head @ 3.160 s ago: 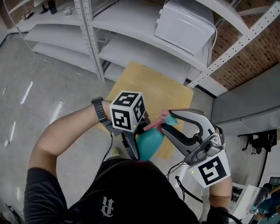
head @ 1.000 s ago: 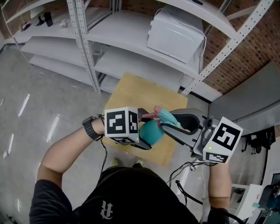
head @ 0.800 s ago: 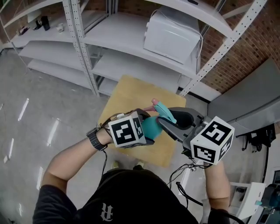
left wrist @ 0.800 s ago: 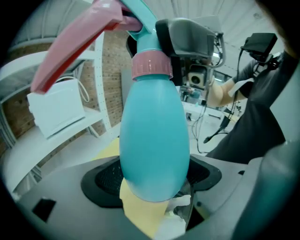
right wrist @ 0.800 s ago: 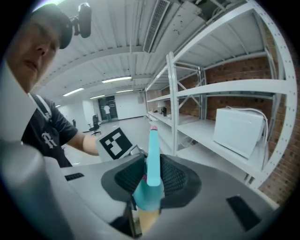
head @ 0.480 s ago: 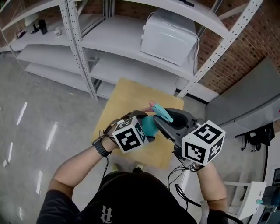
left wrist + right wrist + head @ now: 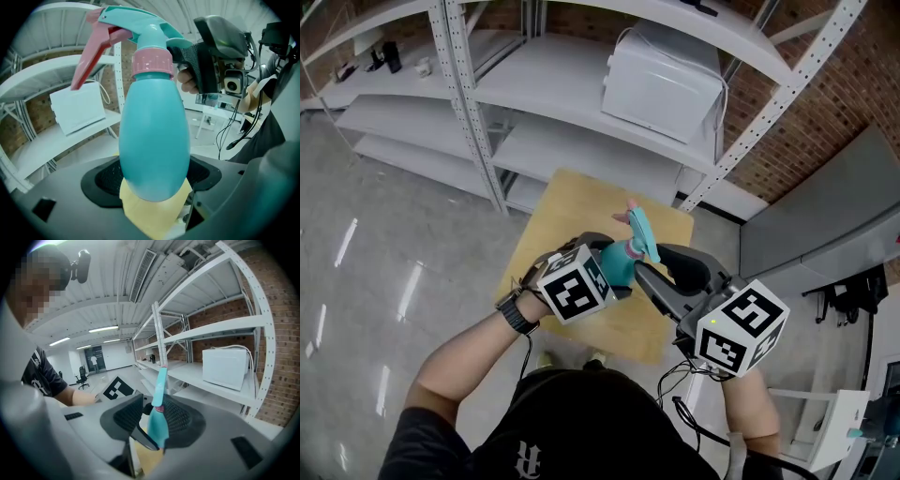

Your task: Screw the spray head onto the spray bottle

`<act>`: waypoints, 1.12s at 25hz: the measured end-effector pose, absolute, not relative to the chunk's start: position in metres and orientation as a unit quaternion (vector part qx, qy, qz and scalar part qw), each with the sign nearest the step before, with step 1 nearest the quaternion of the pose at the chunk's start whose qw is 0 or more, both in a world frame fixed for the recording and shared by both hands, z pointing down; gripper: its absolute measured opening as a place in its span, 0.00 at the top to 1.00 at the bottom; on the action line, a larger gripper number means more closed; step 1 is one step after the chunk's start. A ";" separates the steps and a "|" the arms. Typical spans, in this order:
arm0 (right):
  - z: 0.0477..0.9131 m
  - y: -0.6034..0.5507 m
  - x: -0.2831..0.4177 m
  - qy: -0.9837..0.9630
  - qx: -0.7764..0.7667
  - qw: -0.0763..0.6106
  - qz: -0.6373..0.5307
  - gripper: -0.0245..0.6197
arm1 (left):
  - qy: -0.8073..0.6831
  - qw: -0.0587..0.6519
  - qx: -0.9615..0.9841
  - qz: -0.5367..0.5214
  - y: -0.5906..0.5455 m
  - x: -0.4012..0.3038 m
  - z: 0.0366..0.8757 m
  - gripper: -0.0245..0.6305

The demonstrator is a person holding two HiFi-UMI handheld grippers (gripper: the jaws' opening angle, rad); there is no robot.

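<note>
Spray bottle (image 7: 154, 140) of teal plastic, egg-shaped, is clamped round its lower body by the left tongs (image 7: 154, 180), whose black dimpled pads (image 7: 105, 176) press on it from either side. It is held off the pale wooden worktop (image 7: 577, 206), which lies below and beyond both tongs. The neck points away from the left tongs, and the teal spray head (image 7: 140, 26) with its pink trigger (image 7: 91, 56) is seated on it by a ribbed pink collar (image 7: 152, 63). Whether the collar is wound fully home cannot be told.

The rear of the spray head is enclosed by the right tongs (image 7: 152, 411), which are brought in from the side opposite the trigger. Their jaws have just been eased a little wider. The head is seen to lie against one pad (image 7: 180, 418), with a thin dark gap at the other, so it is loosely flanked rather than pinched.

White metal shelving (image 7: 553, 122) carrying a white box-like appliance (image 7: 661, 66) is seen beyond the tips of both tongs.
</note>
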State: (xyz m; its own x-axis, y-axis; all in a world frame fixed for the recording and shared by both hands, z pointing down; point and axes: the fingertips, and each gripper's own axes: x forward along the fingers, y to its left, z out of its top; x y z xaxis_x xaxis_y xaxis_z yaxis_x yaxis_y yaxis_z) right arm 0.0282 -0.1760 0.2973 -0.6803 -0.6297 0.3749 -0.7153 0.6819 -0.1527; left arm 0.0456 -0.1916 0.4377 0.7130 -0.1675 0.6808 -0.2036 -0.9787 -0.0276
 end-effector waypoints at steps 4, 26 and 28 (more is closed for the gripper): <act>0.297 -0.174 0.028 -0.908 0.364 0.148 0.146 0.78 | -0.090 0.022 0.929 0.358 -0.192 0.047 0.436 0.35; 0.230 -0.100 0.024 -0.983 -0.167 -0.057 0.058 0.50 | 0.445 0.015 0.850 0.280 -0.005 0.012 0.364 0.35; 0.233 -0.087 0.012 -0.978 -0.201 -0.038 0.039 0.50 | 0.462 0.019 0.840 0.284 0.000 0.010 0.365 0.35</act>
State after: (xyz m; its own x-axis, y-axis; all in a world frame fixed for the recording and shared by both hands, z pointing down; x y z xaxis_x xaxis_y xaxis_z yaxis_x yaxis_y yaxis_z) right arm 0.0116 -0.0873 0.2330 -0.9166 0.3894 -0.0909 0.3954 0.9165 -0.0611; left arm 0.0098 -0.0001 0.3650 0.4127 0.7865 0.4594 0.7653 -0.5730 0.2932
